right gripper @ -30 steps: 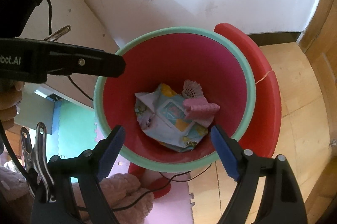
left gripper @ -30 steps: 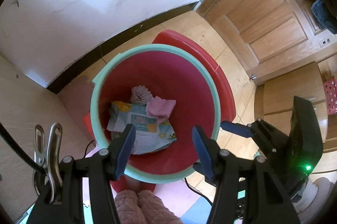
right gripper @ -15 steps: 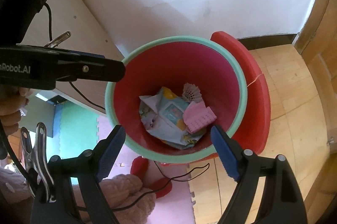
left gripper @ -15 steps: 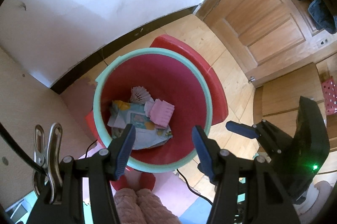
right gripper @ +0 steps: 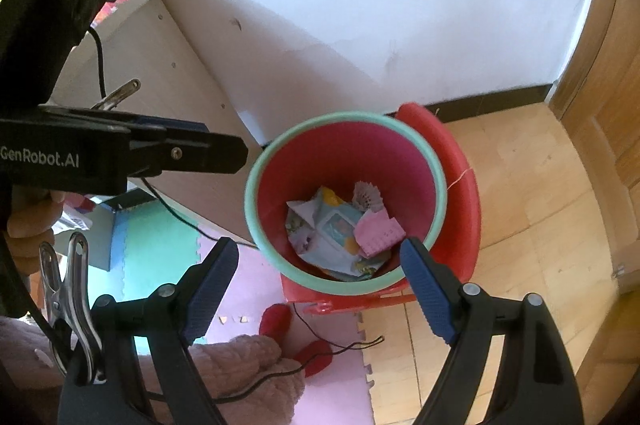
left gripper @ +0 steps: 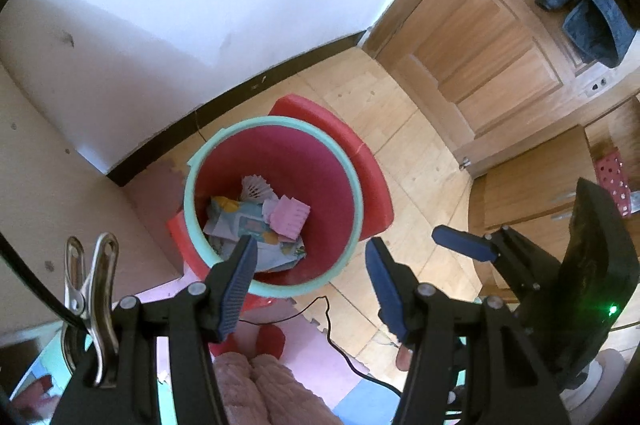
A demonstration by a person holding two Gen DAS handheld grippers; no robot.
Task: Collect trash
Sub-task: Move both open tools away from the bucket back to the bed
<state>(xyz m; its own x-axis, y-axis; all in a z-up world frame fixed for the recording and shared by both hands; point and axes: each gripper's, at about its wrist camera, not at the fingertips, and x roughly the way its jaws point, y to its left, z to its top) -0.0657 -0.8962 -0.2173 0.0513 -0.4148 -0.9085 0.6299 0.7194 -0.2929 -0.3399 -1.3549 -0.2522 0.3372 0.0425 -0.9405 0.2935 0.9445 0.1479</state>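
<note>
Wooden plank floor, white wall with dark skirting, panelled wooden door at one side; foam play mats in pink, green and blue under my feet. Item: round red plastic bin with a mint-green rim (left gripper: 362, 203) (right gripper: 251, 221), standing on the floor against the skirting, a red curved lid (left gripper: 374, 185) (right gripper: 466, 201) propped behind it. Contents, lying on the bin's bottom: one crumpled printed paper wrapper (left gripper: 244, 231) (right gripper: 328, 233), one pink ridged wafer-like piece (left gripper: 291, 216) (right gripper: 378, 234) on top of it, one white shuttlecock (left gripper: 256, 187) (right gripper: 366, 196) toward the wall side. My left gripper (left gripper: 310, 287) is parted and empty, above the bin's near rim; my right gripper (right gripper: 316, 291) likewise spread wide, nothing between its pads. Judgement: this load appears delivered. To do the step well I would lift both claws straight clear of the rim, avoid the thin black cable (left gripper: 332, 321) (right gripper: 320, 341) on the mat, and look for remaining litter.
</note>
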